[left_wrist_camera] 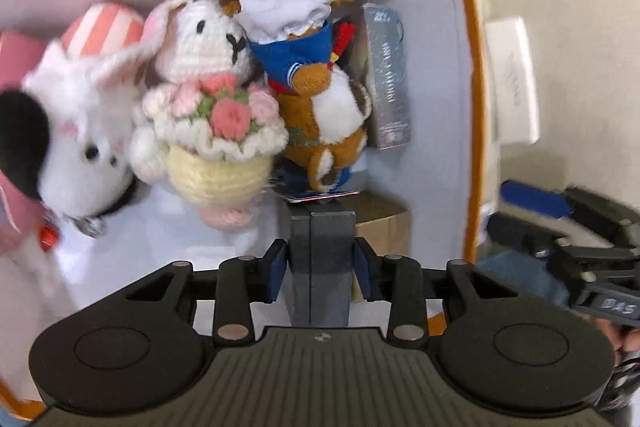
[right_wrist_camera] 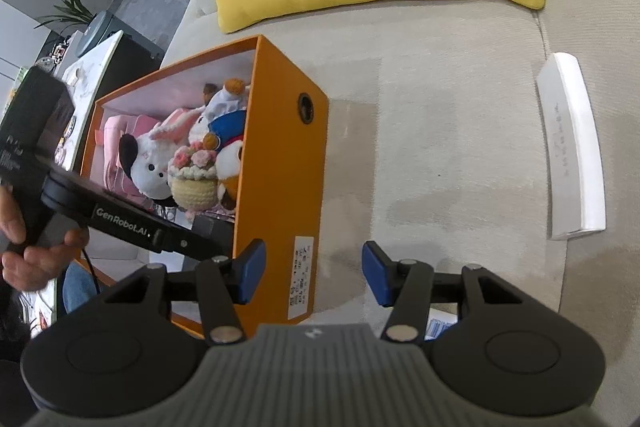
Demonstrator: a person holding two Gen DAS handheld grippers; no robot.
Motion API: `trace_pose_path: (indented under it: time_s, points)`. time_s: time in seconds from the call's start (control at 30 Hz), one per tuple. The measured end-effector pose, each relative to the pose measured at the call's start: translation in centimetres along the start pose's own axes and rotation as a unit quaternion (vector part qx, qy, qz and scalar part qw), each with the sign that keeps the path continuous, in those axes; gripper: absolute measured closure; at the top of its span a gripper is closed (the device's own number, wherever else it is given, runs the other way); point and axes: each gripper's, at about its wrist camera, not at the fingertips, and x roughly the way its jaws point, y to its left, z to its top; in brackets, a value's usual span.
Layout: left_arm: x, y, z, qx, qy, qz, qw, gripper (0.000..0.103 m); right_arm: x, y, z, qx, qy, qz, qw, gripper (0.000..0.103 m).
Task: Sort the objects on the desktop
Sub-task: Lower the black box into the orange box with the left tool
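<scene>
Two grippers showed. Inside the orange cardboard box [left_wrist_camera: 469, 75] with white lining, the left gripper [left_wrist_camera: 320, 269] held a dark grey rectangular block [left_wrist_camera: 322, 259] between its blue pads, which looked barely clear of the block's sides; whether they still pressed it I could not tell. Beyond it lay a white plush dog [left_wrist_camera: 76, 151], a crocheted rabbit with a flower basket [left_wrist_camera: 208, 99], a brown sailor toy [left_wrist_camera: 320, 95] and a silver packet [left_wrist_camera: 387, 79]. The right gripper [right_wrist_camera: 314, 277] hung part-open and empty over the beige sofa cushion [right_wrist_camera: 440, 131], just right of the box, a white flat box [right_wrist_camera: 572, 147] far right.
</scene>
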Motion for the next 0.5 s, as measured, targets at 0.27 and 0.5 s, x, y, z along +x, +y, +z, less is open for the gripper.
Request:
trace_pose_path:
  time_s: [0.27,0.5]
  points:
    - [-0.5,1.5,-3.3,-0.004,-0.078,-0.067,0.9947,0.044,0.3,0.4,-0.6,-0.003,0.001,0.004,1.0,0.047]
    - [-1.7,2.5,-6.5,0.017,-0.128,-0.097,0.9869,0.049,-1.2,-0.5,-1.5,-0.01,-0.01,-0.031,0.999,0.047]
